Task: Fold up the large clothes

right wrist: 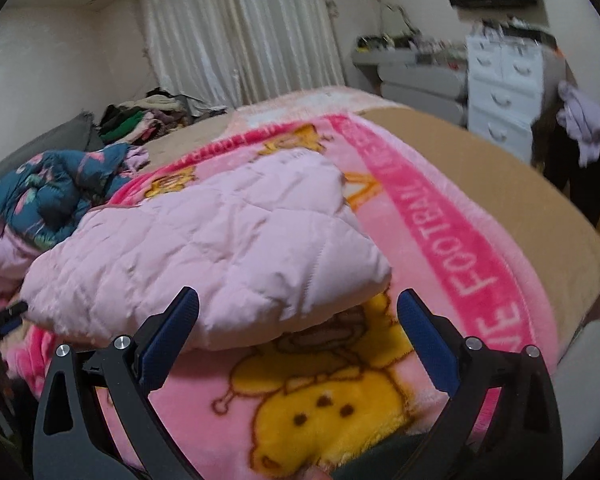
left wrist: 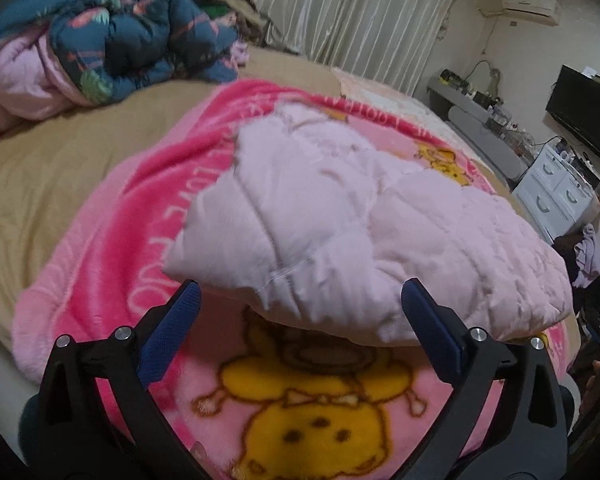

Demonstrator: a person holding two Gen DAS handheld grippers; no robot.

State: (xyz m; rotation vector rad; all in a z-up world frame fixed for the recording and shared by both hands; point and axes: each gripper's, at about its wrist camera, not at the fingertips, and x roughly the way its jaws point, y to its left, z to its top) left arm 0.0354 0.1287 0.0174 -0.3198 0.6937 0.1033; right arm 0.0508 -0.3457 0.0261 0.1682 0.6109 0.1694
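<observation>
A pale pink quilted jacket lies folded in a thick bundle on a pink cartoon blanket spread over the bed. It also shows in the right wrist view, on the same blanket. My left gripper is open and empty, its blue fingers just short of the bundle's near edge. My right gripper is open and empty, also at the bundle's near edge, toward its right corner.
A dark blue flowered quilt with pink lining is heaped at the bed's far left. A tan sheet covers the bed. White drawers, a grey desk and a wall TV stand to the right. Clothes are piled by the curtain.
</observation>
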